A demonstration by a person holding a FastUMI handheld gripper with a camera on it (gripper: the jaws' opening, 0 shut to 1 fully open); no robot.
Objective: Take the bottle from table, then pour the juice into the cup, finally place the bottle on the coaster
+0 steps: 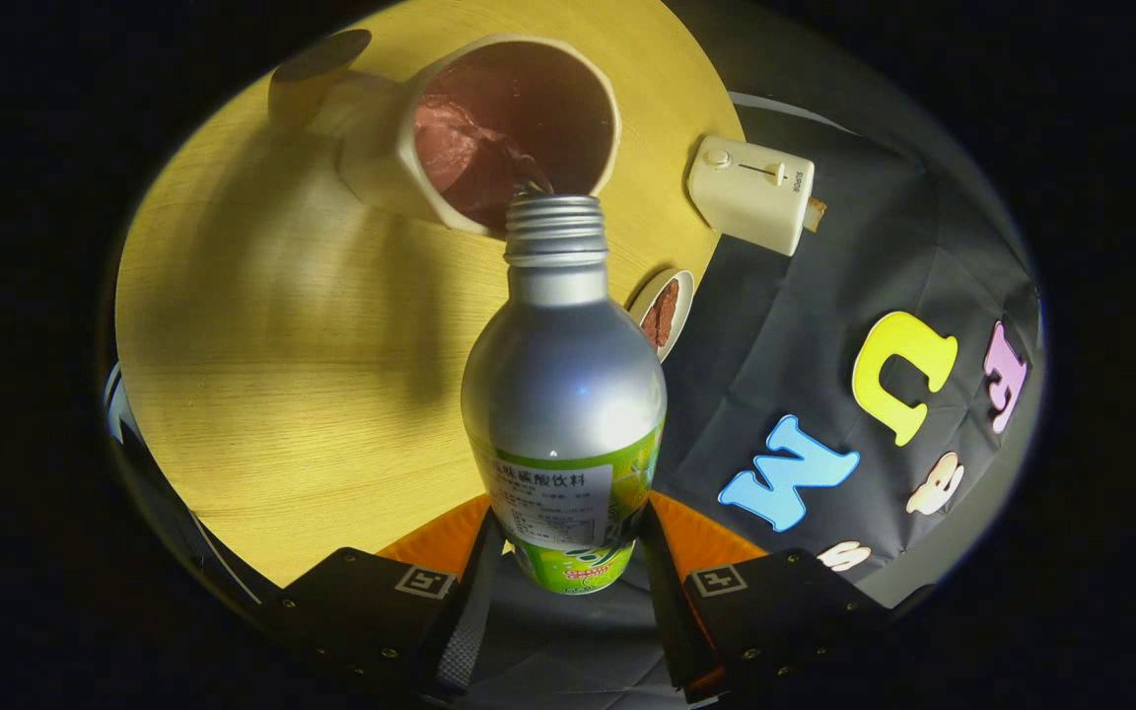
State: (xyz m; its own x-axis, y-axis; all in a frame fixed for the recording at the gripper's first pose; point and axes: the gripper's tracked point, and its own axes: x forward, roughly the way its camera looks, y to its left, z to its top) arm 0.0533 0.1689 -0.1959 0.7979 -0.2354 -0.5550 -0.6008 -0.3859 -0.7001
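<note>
1. Gripper [564,552]: both fingers are closed against the lower body of the bottle, one on each side of the labelled band, holding it off the table.
2. Bottle [564,394]: silver metal body with a green and white label at its base end. It lies between the fingers and extends forward from them. The threaded neck is uncapped, and the mouth sits at the near rim of the cup.
3. Cup [489,128]: pale mug with a dark reddish interior, just beyond the bottle's mouth and standing on the table. Reddish liquid shows inside it. A thin stream appears to run from the bottle's mouth into the cup.
4. Table [272,355]: round, light wood-grain top, beneath the bottle and the cup.
5. Coaster [664,314]: small pale disc with a reddish-brown centre, on the table edge just right of the bottle's shoulder, apart from the cup.
6. Toaster [751,194]: cream-coloured box with a knob and a slider, right of the bottle's neck, beyond the coaster.
</note>
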